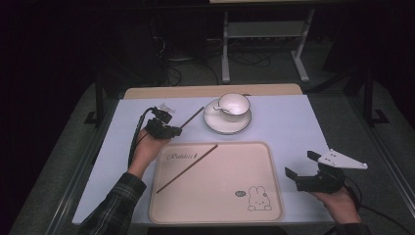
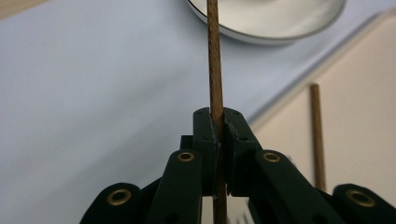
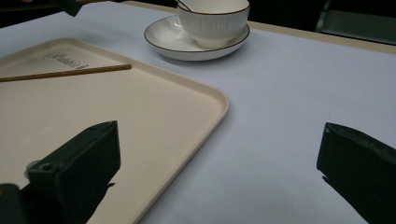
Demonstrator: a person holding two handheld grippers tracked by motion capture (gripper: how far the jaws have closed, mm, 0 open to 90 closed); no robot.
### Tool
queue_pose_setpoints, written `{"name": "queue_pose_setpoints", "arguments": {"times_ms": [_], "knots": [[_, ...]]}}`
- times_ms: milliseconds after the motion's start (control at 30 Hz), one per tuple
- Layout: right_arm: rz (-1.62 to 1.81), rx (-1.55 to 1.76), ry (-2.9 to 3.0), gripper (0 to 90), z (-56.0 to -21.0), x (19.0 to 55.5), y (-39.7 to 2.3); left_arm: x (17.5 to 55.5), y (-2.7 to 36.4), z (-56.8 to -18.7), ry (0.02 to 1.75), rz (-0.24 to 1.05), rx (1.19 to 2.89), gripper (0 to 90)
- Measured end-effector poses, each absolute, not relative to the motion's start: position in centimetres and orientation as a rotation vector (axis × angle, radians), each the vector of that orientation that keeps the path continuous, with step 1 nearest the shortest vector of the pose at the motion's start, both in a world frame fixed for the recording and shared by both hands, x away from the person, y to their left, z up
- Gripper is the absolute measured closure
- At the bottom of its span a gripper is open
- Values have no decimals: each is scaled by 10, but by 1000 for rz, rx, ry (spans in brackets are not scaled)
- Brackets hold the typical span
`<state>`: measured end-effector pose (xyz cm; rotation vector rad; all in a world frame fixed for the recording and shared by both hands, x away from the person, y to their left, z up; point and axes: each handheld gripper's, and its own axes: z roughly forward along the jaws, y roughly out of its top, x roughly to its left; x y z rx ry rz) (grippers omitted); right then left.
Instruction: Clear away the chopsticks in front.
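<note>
One chopstick [image 2: 215, 70] was clamped in the left gripper [image 2: 219, 126] above the tabletop [image 1: 288, 122], beyond the tray's far left corner.

The held chopstick slanted up toward the saucer [image 1: 215, 123], its tip near that saucer's left rim; in the left gripper view it ran straight up between the two closed jaws. A second chopstick [image 1: 187, 168] lay diagonally inside the cream tray [image 1: 220, 215], from near the tray's left edge up toward its far edge, beside the printed lettering. The tray sat at the near edge of the tabletop, a rabbit drawing in its near right corner. A white cup [image 1: 234, 104] stood on the saucer at the far edge, just past the tray. The right gripper [image 1: 299, 168] hung over the tabletop off the tray's right edge, jaws spread wide and holding nothing.
</note>
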<state>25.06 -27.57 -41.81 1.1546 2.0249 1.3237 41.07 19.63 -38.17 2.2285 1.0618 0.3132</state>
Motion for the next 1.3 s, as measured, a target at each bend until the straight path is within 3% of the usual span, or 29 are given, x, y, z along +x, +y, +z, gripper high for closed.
{"name": "queue_pose_setpoints", "arguments": {"times_ms": [567, 833, 1300], "knots": [[1313, 1152, 2029, 0, -418, 250, -274, 315, 185, -414, 962, 202, 2248, 840], [1310, 1157, 2025, 0, -418, 250, -275, 310, 168, -430, 930, 142, 2291, 839], [1309, 1152, 2031, 0, -418, 250, -275, 310, 166, -435, 932, 183, 2316, 825]]}}
